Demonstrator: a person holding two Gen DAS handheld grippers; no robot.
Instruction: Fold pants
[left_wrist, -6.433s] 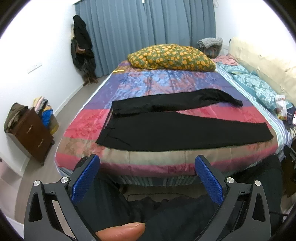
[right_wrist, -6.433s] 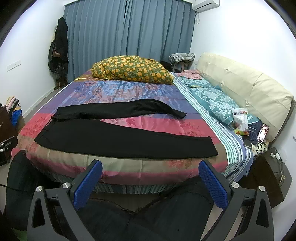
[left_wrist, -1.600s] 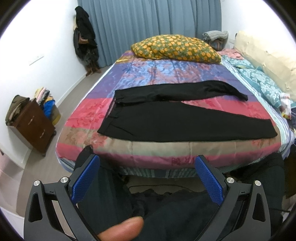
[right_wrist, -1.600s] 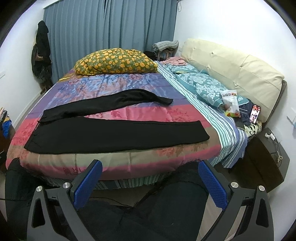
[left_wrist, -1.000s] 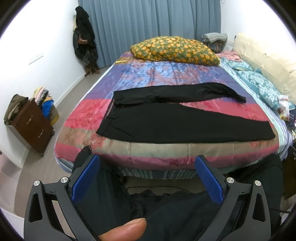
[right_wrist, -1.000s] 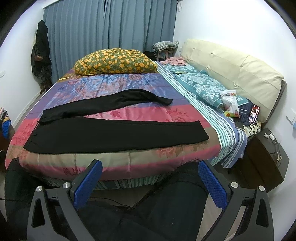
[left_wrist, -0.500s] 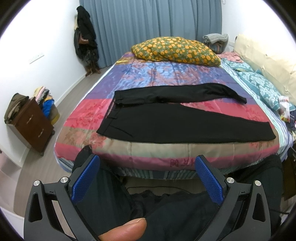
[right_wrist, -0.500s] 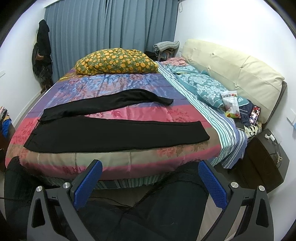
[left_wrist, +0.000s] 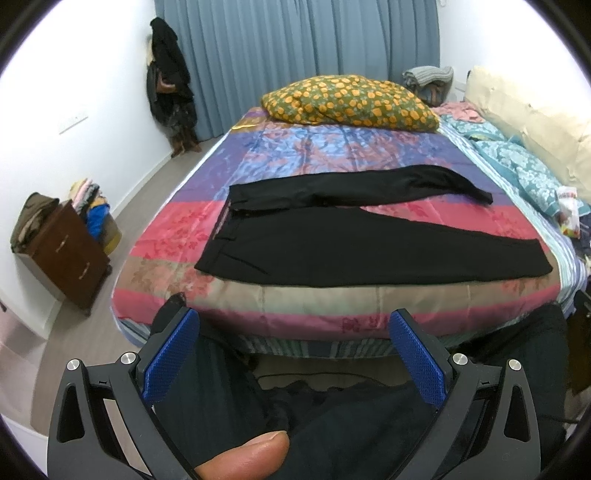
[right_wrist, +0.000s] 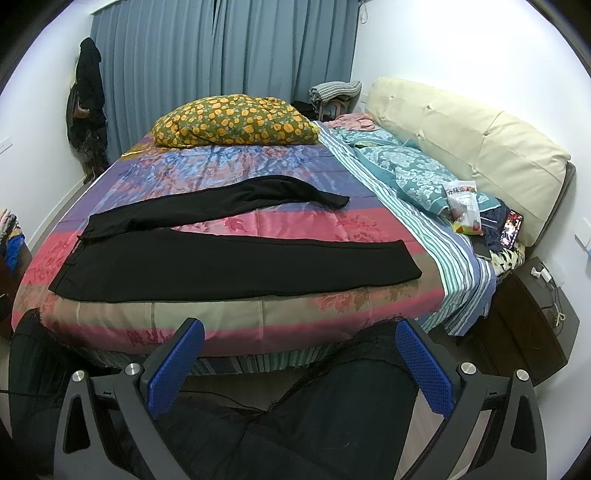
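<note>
You are holding the left tool (left_wrist: 291, 332) wide open with nothing between its blue pads (left_wrist: 171, 354), and your thumb (left_wrist: 243, 458) is showing at the bottom edge of its view. You are holding the right tool (right_wrist: 299, 343) just as wide open and just as empty, its blue pads (right_wrist: 424, 365) standing well apart. Both tools are hanging off the near edge of the bed (left_wrist: 332, 306), above your dark-clothed legs (right_wrist: 332, 417), touching no fabric. Beyond them the black pants (left_wrist: 369, 251) are lying spread flat across the near half of the bed, the waistband toward the left edge and the legs reaching toward the right edge. The near leg is running along the near edge, flat and straight; the far leg (right_wrist: 221, 206) is splaying away from it toward the middle of the bed, its cuff slightly bunched. At the far edge a yellow flowered pillow (left_wrist: 351, 103) is resting on the striped cover. Along the right edge a teal patterned quilt (right_wrist: 406, 173) is lying bunched against the cream headboard (right_wrist: 472, 129), with a snack bag (right_wrist: 465, 210) beside it. A brown cabinet (left_wrist: 66, 251) is standing on the floor off the left edge.
</note>
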